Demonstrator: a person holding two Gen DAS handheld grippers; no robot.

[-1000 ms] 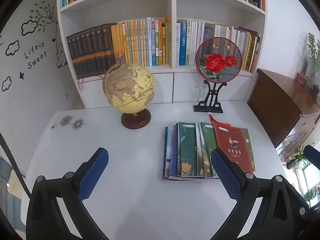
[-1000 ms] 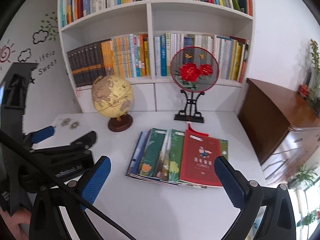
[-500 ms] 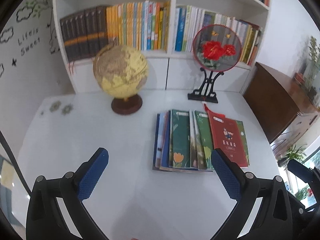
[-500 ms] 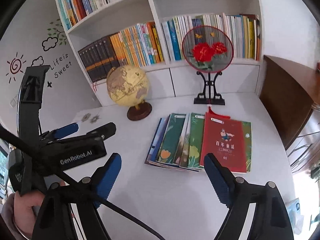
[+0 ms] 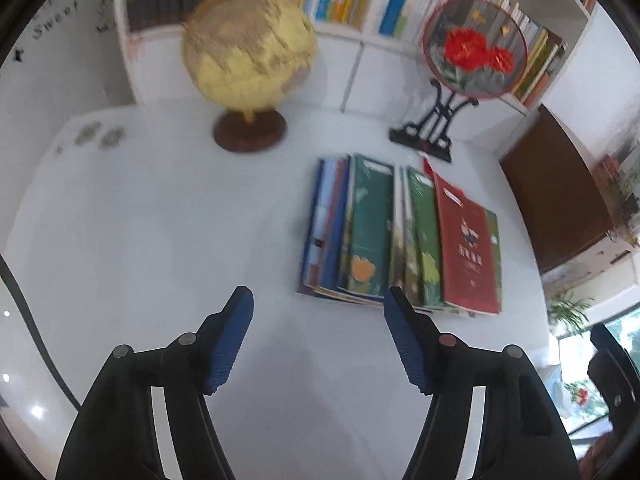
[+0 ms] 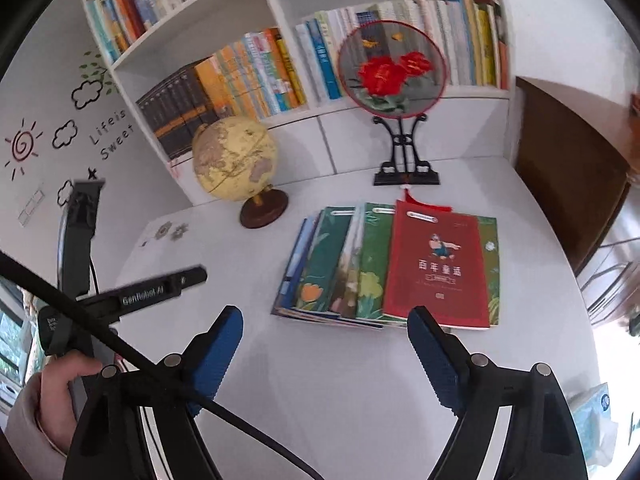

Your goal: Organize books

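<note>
**Both grippers over the desk, books fanned out ahead**

I had both grippers above the white desk (image 6: 360,380), each tilted down toward it. The left gripper (image 5: 318,300) had nothing between its blue pads (image 5: 230,344); its jaws were closing on empty air, with bare desk beneath them. Its right fingertip sat just short of the near left corner of the fanned books (image 5: 400,236), not touching that I could see. The left view was blurred.

The right gripper (image 6: 324,318) stood released, jaws wide, nothing between them. Its right fingertip overlapped the near edge of the red book (image 6: 436,272) in my view; I could not tell whether it touched.

The books lay flat in an overlapping row on the desk, spines away from me: blue covers at the left, green ones in the middle, the red book on top at the right end. Behind them stood a globe (image 6: 234,160) on a brown base to the left and a round fan (image 6: 392,76) with red flowers on a black stand to the right, both in front of the white bookshelf (image 6: 280,12) packed with upright books.

From the right camera I saw the left gripper's body low at the left, with a hand (image 6: 44,408) wrapped round its handle.
</note>
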